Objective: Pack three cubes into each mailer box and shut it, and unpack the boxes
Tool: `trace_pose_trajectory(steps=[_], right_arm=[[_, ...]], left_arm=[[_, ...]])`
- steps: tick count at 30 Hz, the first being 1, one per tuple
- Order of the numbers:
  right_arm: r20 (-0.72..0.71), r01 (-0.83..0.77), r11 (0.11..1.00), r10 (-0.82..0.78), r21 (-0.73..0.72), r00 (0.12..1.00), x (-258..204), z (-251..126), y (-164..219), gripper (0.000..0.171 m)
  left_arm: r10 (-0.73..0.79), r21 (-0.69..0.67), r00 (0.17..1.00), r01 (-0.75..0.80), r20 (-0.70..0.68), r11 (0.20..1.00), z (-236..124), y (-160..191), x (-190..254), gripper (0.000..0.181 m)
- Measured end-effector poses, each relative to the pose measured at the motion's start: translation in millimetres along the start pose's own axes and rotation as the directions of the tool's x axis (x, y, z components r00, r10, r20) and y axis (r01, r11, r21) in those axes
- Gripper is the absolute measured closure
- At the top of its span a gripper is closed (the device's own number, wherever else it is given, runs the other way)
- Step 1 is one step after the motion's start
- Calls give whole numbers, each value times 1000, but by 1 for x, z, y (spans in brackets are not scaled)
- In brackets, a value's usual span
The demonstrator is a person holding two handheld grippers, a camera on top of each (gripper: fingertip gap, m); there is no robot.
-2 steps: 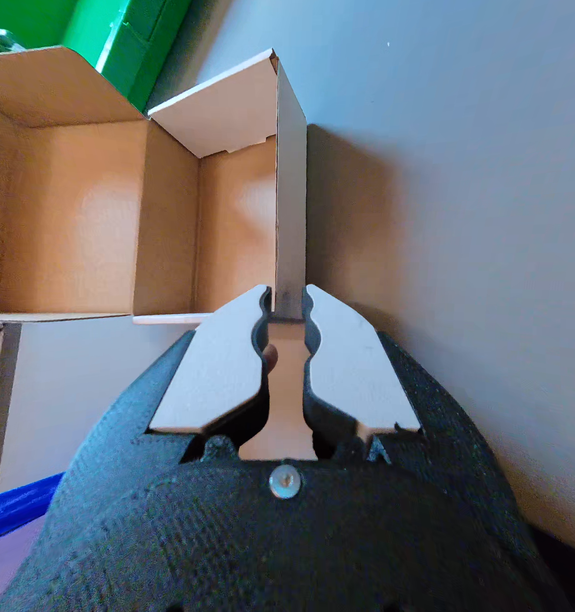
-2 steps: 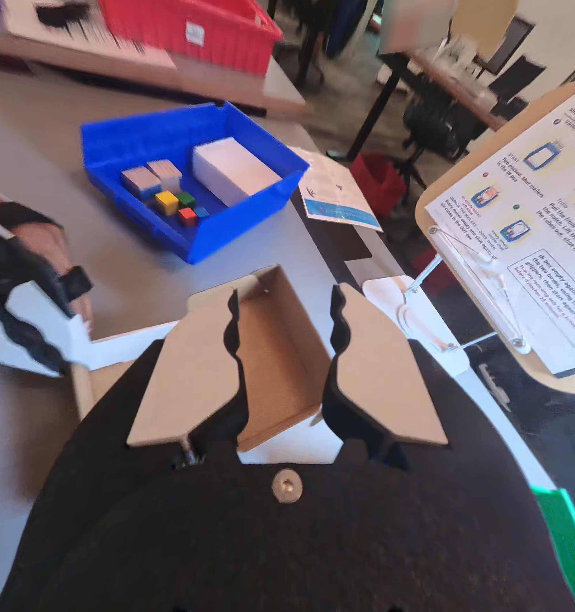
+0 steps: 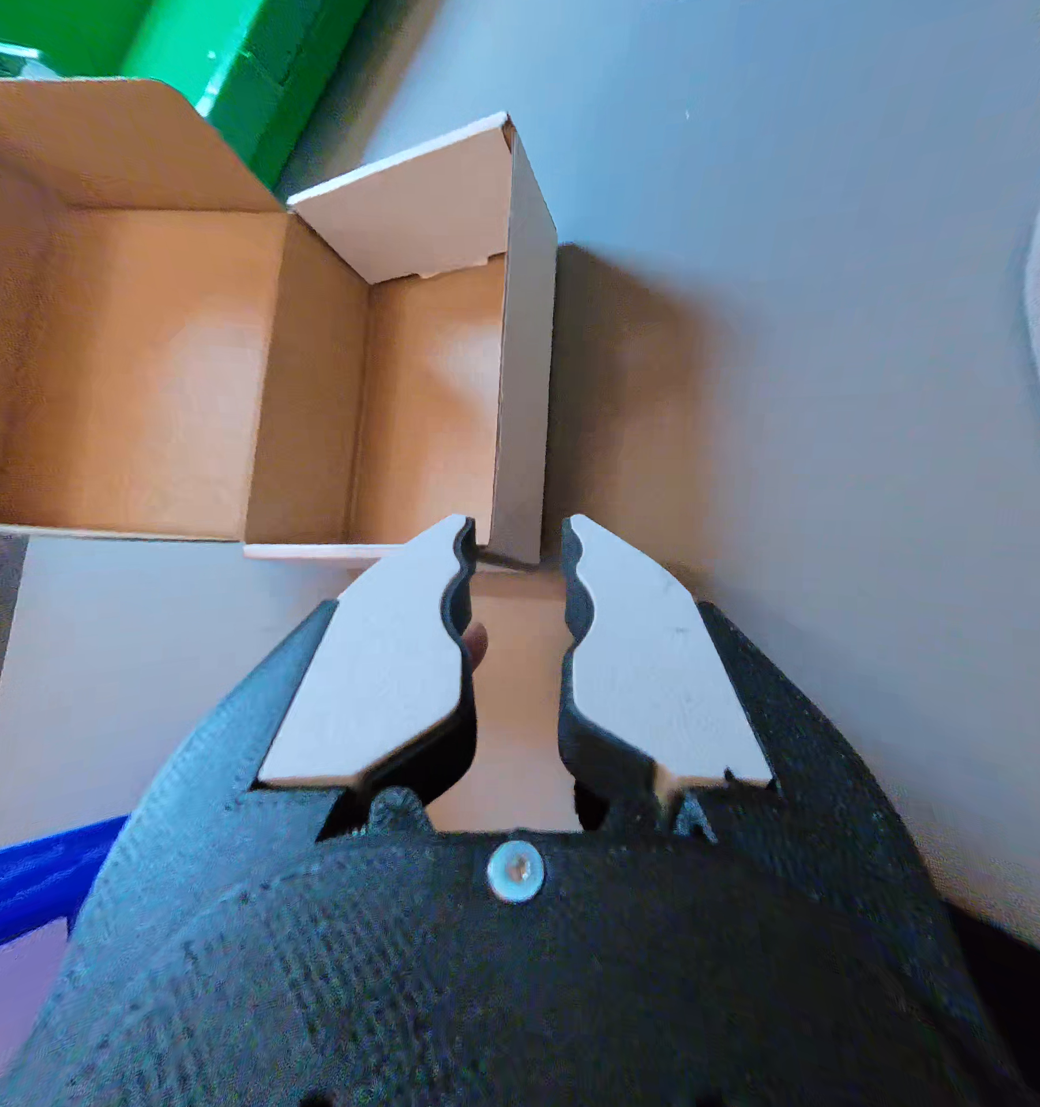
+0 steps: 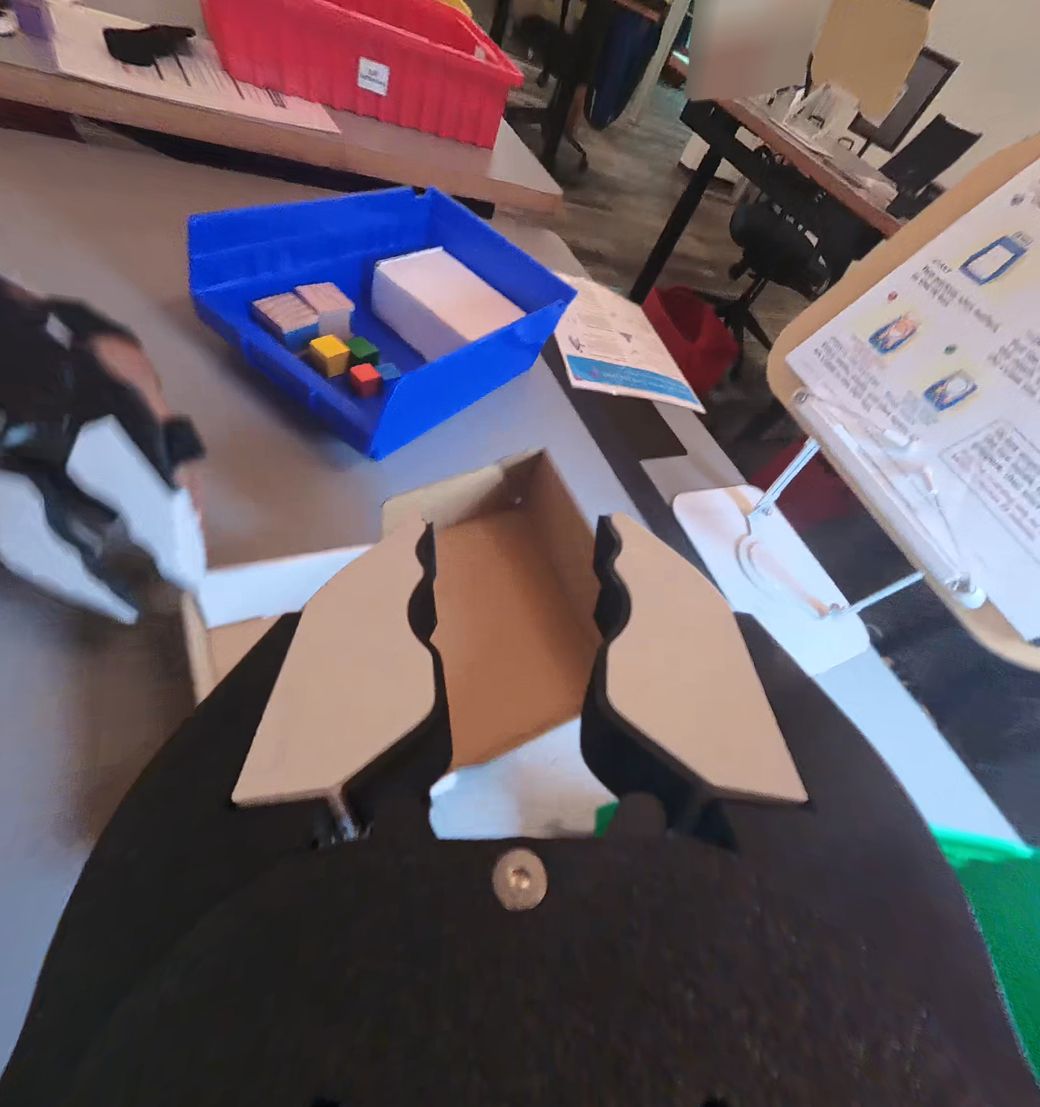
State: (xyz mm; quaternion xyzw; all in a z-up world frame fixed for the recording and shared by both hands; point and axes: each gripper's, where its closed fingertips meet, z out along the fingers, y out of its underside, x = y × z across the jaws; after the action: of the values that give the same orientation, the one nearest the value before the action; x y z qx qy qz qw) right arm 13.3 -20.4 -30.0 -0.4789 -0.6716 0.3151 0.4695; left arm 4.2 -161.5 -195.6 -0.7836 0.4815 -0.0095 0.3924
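1. In the left wrist view, the left gripper (image 3: 517, 533) sits low in the centre of the frame, its jaws slightly apart.
2. The open mailer box (image 3: 146, 359) fills the upper left; its upright white side flap (image 3: 526, 359) stands edge-on just above the jaws, its lower end at the gap between the tips, with space at the right tip.
3. A green bin (image 3: 205, 66) lies at the top left, a blue edge at the lower left.
4. In the right wrist view, the right gripper (image 4: 511, 527) hangs over the box (image 4: 505, 599) with jaws wide apart, holding nothing; the brown interior shows between them.
5. The left gripper (image 4: 116, 515), blurred, is at the left edge, by the white flap (image 4: 277, 587).
6. Upper centre on the grey counter (image 4: 86, 239), a blue bin (image 4: 445, 413) holds coloured cubes (image 4: 328, 353) and a closed white box (image 4: 445, 299).
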Motion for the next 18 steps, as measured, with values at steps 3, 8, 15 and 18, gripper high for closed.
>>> trace_pose_trajectory(steps=[3,8,15,18], right_arm=[[23,-52,999,53,-9,998,-29,-18,47,124],[43,-123,991,121,48,992,-58,-30,107,128],[104,-89,993,81,76,991,-73,-35,119,129],[237,-75,996,59,56,970,-101,-36,119,129]], left_arm=[[-113,109,991,105,70,989,-38,0,-27,151],[-261,77,894,251,365,965,-112,49,-117,146],[-251,-405,870,431,425,807,-157,178,-178,139],[-285,-611,912,410,295,677,-159,224,-165,136]])
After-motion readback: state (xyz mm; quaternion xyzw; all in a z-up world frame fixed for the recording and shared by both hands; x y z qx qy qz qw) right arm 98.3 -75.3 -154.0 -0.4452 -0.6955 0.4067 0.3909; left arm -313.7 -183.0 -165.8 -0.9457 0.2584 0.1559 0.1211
